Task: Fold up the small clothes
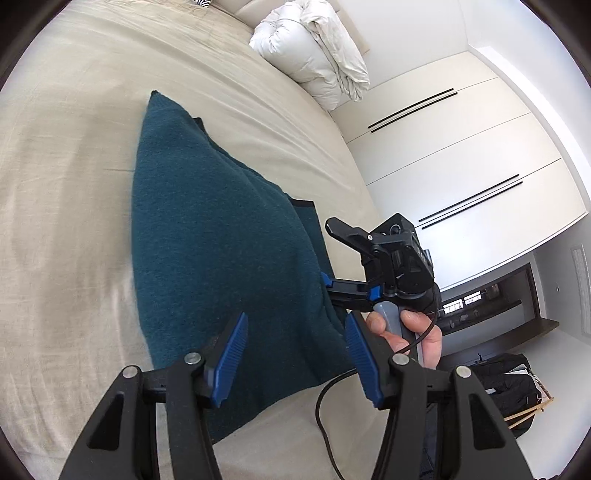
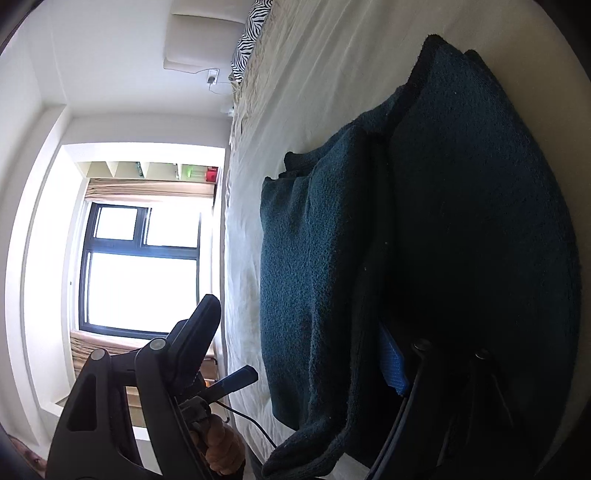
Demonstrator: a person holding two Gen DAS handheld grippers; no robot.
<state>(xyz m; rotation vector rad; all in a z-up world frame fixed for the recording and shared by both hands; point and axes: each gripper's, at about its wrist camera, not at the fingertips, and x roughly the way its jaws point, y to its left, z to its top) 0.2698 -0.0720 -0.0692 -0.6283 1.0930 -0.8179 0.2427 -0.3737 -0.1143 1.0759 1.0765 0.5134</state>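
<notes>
A dark teal knitted garment (image 1: 221, 236) lies folded on the bed (image 1: 66, 206), spread over the pale beige sheet and doubled so that one layer rests on another; from the right wrist view its thick folded edges stack up like two soft ridges (image 2: 317, 266). The left hand-held gripper (image 1: 295, 365) hovers just above the near end of the garment with its blue ribbed pads (image 1: 231, 354) standing apart and nothing pinched between them. The right hand-held gripper (image 1: 332, 258) sits at the garment's side edge, held by a hand (image 1: 413, 332) wrapped round its grey handle; its jaws are spread too. In its own camera, one blue pad (image 2: 393, 365) is tucked into the dark fold of the garment while the other black finger (image 2: 199, 332) stands well clear of the cloth out over the bed's edge, so the pads do not press the knit. Beyond the garment, near the head of the bed, a white duvet (image 1: 314, 51) sits bundled up, and a zebra-striped pillow (image 2: 251, 29) lies at the far corner. White wardrobe doors (image 1: 461, 155) stand past the bed beside the garment.
</notes>
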